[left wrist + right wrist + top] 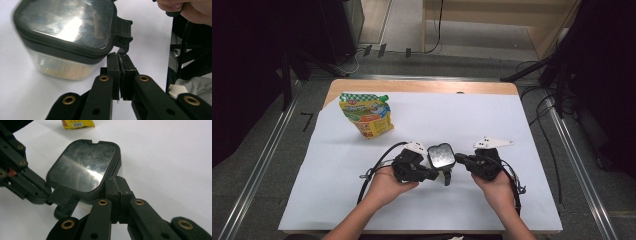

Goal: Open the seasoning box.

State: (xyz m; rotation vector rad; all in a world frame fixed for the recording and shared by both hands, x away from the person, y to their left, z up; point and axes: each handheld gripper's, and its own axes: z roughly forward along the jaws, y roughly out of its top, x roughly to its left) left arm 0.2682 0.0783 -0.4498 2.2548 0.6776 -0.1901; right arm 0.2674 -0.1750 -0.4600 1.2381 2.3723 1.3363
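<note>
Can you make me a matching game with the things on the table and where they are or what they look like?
Things:
1. snack pouch
2. container
3. left gripper
4. right gripper

Descriptions:
A. shut, at the container's right side
B. yellow, far left on the sheet
C. shut, at the container's latch
D. shiny dark-rimmed lid, between both grippers

Pairs: 1-B, 2-D, 3-C, 4-A

Clear container (441, 155) w/ black-rimmed lid, latch tab flipped out, sitting upright mid-counter on white sheet, lid shut.
</note>
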